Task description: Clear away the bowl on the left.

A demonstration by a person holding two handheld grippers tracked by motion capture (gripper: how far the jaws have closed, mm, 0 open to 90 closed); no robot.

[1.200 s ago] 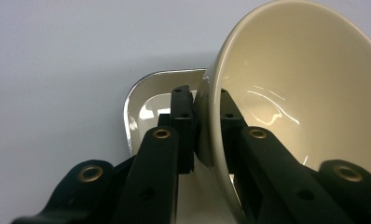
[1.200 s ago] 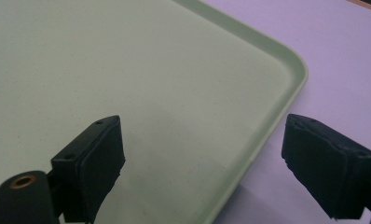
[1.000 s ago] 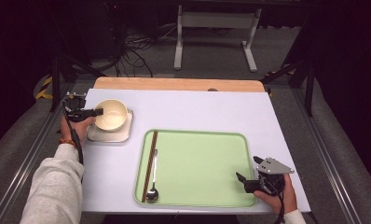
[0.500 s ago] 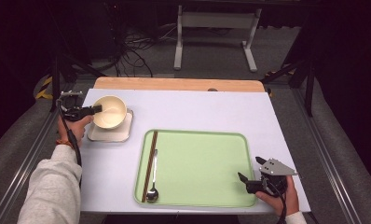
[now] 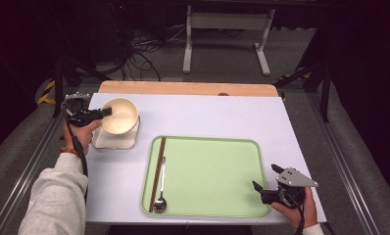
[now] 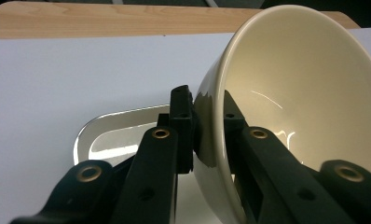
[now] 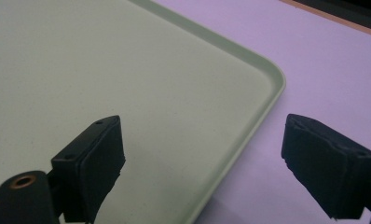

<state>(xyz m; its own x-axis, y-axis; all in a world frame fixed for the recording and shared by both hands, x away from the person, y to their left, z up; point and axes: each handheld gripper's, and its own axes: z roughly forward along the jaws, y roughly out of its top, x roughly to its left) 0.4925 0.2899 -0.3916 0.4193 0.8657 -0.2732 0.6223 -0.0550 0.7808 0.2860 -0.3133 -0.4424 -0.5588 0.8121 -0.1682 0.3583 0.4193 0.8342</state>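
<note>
The left tongs (image 5: 106, 113) clamp the rim of a cream bowl (image 5: 120, 115), one jaw inside the wall and one outside. The bowl is tilted and lifted just above a small white dish (image 5: 115, 141) at the left of the surface (image 5: 217, 115). The right tongs (image 5: 259, 189) stand wide with nothing between them, over the near right corner of a green tray (image 5: 212, 171). A spoon (image 5: 160, 200) and chopsticks (image 5: 157, 171) lie along the tray's left edge.
</note>
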